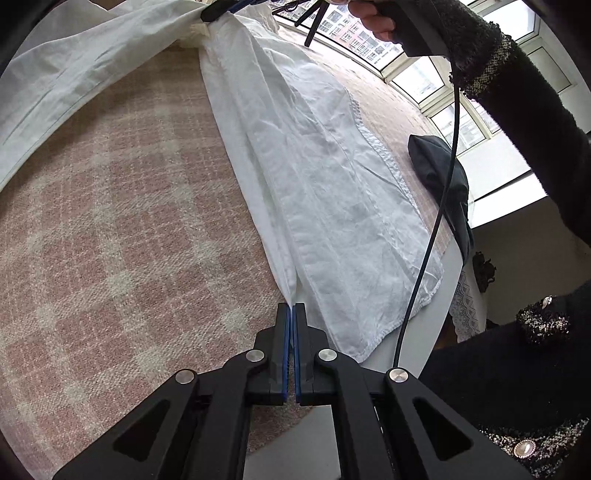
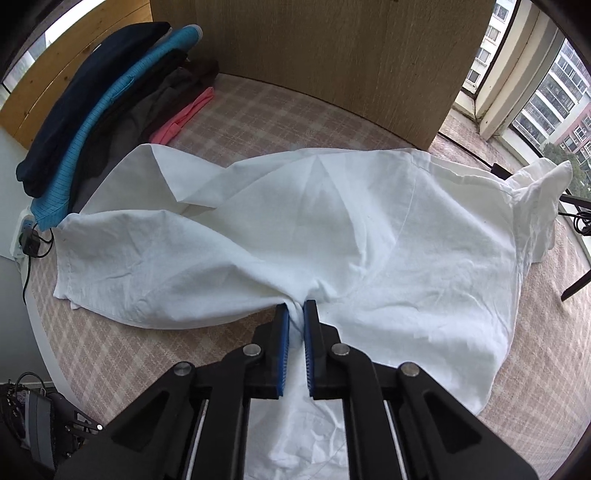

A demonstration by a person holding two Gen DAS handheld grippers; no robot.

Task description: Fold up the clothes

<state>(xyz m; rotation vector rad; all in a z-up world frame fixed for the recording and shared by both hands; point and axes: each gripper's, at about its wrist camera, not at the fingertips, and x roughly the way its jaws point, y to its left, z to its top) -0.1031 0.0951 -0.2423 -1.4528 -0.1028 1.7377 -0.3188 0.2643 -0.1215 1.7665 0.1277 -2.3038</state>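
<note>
With the white shirt spread on the checked blanket and pinched by both the left gripper and right gripper, the fold should be carried over evenly and kept taut.

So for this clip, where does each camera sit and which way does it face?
Left wrist: on the left gripper, looking along the white shirt on the checked blanket; the person's right hand and black sleeve show.
Right wrist: on the right gripper, facing the stacked clothes and wooden board.
Shared: shirt, blanket.
</note>
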